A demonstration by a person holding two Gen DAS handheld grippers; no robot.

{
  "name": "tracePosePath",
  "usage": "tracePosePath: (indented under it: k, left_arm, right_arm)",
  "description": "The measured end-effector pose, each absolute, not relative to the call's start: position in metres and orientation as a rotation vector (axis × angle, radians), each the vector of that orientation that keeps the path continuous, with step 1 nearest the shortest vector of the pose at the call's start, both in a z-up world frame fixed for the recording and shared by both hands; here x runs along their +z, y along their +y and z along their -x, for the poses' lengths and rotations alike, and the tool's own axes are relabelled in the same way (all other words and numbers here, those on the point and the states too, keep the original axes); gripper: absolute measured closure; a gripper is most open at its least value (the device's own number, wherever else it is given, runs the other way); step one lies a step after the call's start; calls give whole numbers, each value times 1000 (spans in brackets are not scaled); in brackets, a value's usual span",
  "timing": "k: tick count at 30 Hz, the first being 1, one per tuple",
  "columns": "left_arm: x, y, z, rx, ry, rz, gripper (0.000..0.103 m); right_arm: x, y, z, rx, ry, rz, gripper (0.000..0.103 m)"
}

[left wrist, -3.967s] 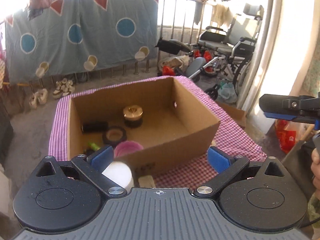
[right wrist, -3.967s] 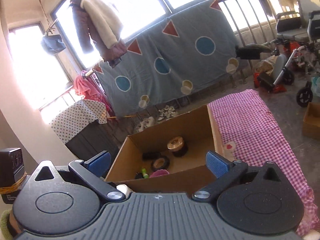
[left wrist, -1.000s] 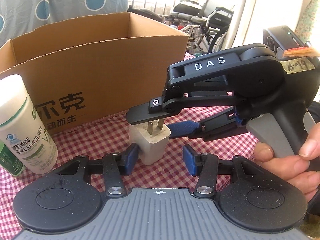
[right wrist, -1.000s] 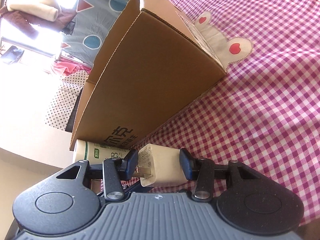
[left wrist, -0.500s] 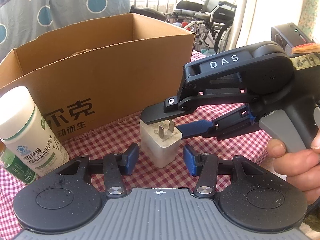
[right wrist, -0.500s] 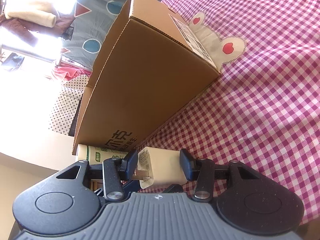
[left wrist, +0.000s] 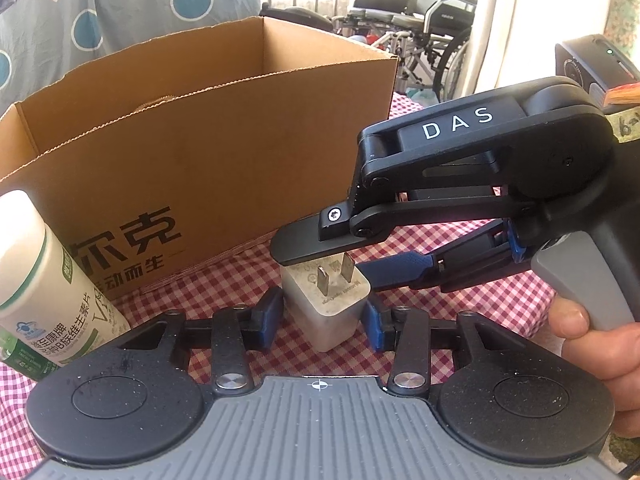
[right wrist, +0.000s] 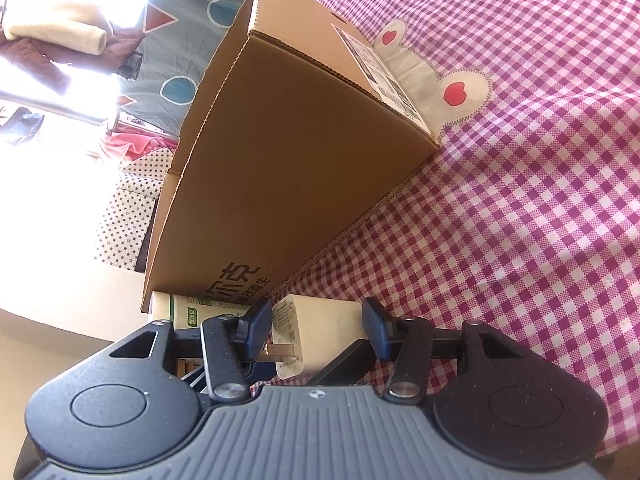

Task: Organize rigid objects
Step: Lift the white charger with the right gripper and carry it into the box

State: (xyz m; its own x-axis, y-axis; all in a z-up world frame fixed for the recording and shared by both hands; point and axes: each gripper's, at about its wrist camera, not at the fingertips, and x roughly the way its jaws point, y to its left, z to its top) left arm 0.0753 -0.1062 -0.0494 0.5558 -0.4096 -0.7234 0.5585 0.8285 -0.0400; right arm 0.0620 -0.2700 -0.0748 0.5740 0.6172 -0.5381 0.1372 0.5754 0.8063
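Observation:
A white plug adapter point(left wrist: 326, 300) with two metal prongs is held just above the checked cloth, in front of the cardboard box point(left wrist: 200, 152). My left gripper point(left wrist: 324, 326) has closed its blue pads onto the adapter's two sides. My right gripper point(right wrist: 318, 330), turned on its side, also has its pads around the adapter point(right wrist: 316, 332), one over the prongs and one on the base. In the left wrist view the right gripper's black upper finger point(left wrist: 320, 240) lies over the prongs.
A white and green supplement bottle point(left wrist: 44, 292) stands at the left beside the box, also in the right wrist view point(right wrist: 188, 312). Pink checked cloth point(right wrist: 520, 220) covers the table. Wheelchairs point(left wrist: 420, 32) and a blue hanging sheet stand behind.
The adapter has moved nearer and is tilted prongs-up. My left gripper's pads have closed from a wider gap onto its sides. The right gripper keeps its hold and has shifted right.

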Motion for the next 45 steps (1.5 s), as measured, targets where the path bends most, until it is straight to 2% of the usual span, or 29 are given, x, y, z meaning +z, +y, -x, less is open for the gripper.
tracePosePath:
  k: [7,19,21,30,39,45]
  left_arm:
    - [-50,-113,-78,-570,802,-209,61]
    - [-52,-112,-76,-563,785,-217,71]
    - [-51,-112,-76,-551,780,-215,77]
    - [-42,-105,-70,-538,763,-188,77]
    - [14,-96,-51,-509,643,-183,77]
    - [60,-94,-72,-468,575,-167,77]
  right_arm:
    - [-74,-263,-65,334,941,-935,46]
    - [-78,-267,-63,339,932,-949,47]
    - [-77,-265,-63,333,933,-944,47]
    - [-68,-257,-55,329,908,-936,49]
    - [-5,-250,-43,399,784,-869,49]
    - [52,-242,-77,480,709,-759,49]
